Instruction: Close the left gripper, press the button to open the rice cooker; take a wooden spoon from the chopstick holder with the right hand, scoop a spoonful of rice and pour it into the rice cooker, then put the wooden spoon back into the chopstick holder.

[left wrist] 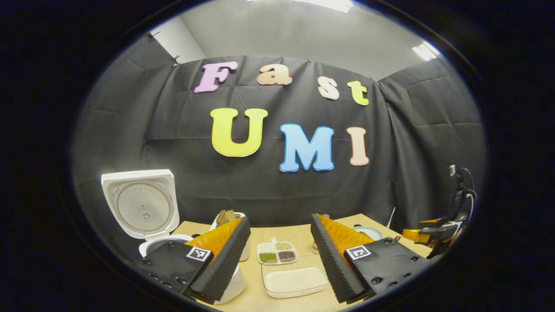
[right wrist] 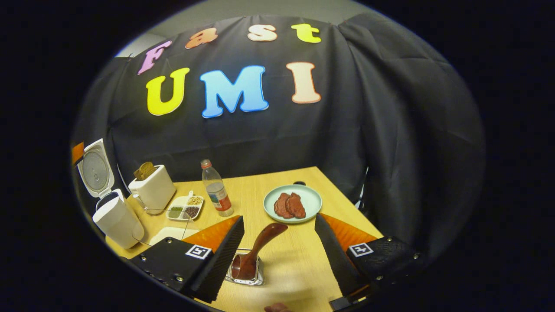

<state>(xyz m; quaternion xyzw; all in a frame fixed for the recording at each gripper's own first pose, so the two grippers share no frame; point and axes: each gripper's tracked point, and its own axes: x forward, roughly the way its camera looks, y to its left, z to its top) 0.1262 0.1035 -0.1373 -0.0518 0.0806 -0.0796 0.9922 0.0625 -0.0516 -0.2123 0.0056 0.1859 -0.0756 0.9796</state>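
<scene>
The white rice cooker [right wrist: 116, 222] stands at the table's left with its lid [left wrist: 141, 203] swung up and open. In the left gripper view its body [left wrist: 162, 242] sits partly behind my left finger. My left gripper [left wrist: 279, 220] is open and holds nothing. A dark wooden spoon [right wrist: 260, 242] stands bowl-down in a small metal wire holder [right wrist: 245, 273], with its handle leaning up and to the right. My right gripper [right wrist: 279, 219] is open around the spoon, which sits nearer the left finger and is not gripped. The right gripper [left wrist: 429, 234] also appears at the far right.
A white toaster with bread [right wrist: 151, 188], a divided dish of grains [right wrist: 186, 207], a shallow white tray [left wrist: 295, 281], a plastic bottle [right wrist: 215, 188] and a pale plate with meat slices [right wrist: 303, 193] stand on the wooden table [right wrist: 303, 264]. Black cloth walls the back and right.
</scene>
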